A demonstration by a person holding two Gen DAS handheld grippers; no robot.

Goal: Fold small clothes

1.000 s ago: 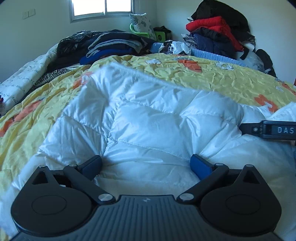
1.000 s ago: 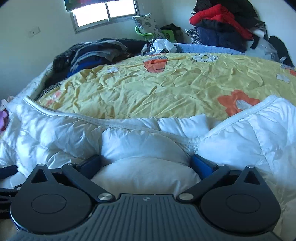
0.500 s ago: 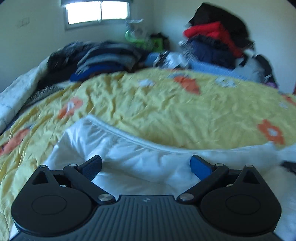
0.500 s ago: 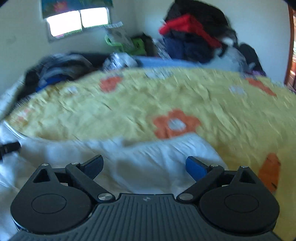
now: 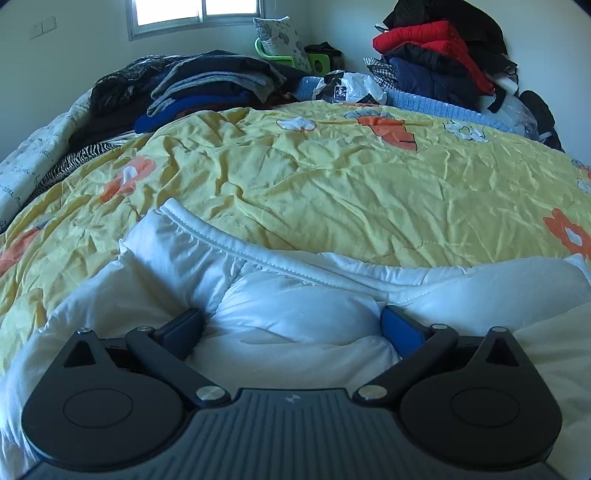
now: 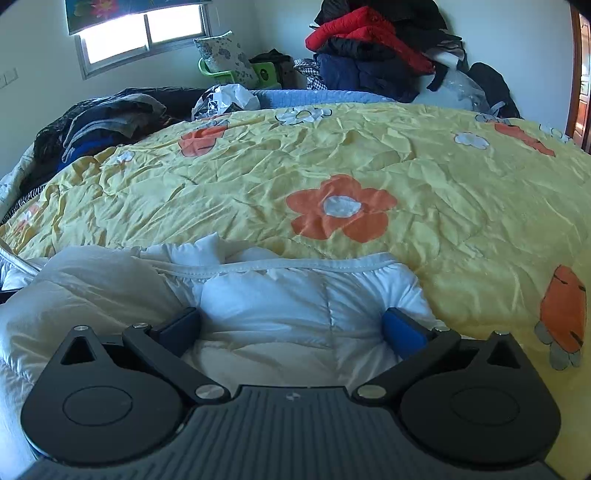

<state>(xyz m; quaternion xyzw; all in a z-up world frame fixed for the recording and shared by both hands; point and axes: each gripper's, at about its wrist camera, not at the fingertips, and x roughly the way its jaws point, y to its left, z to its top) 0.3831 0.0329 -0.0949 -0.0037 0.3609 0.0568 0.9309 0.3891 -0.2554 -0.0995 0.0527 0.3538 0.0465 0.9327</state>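
Note:
A white quilted puffer garment point(image 5: 295, 314) lies on the yellow flowered bedspread point(image 5: 332, 184). Its elastic-trimmed hem point(image 5: 229, 243) faces away from me. My left gripper point(image 5: 291, 328) is open, its blue pads on either side of a puffy fold near the garment's left part. In the right wrist view the same garment point(image 6: 295, 306) shows its right end with the trimmed edge point(image 6: 295, 267). My right gripper point(image 6: 291, 326) is open with the white fabric bulging between the pads. Whether the pads press the fabric cannot be told.
Piles of dark folded clothes point(image 5: 207, 88) sit at the far left of the bed. A heap of red, navy and black jackets point(image 5: 439, 55) stands at the far right by the wall. A crumpled plastic bag point(image 5: 347, 86) lies between them. A window point(image 5: 195, 11) is behind.
Both grippers pulled back to the garment's near side; much more bedspread now shows beyond the garment. The right gripper moved to its right end. Both stayed open.

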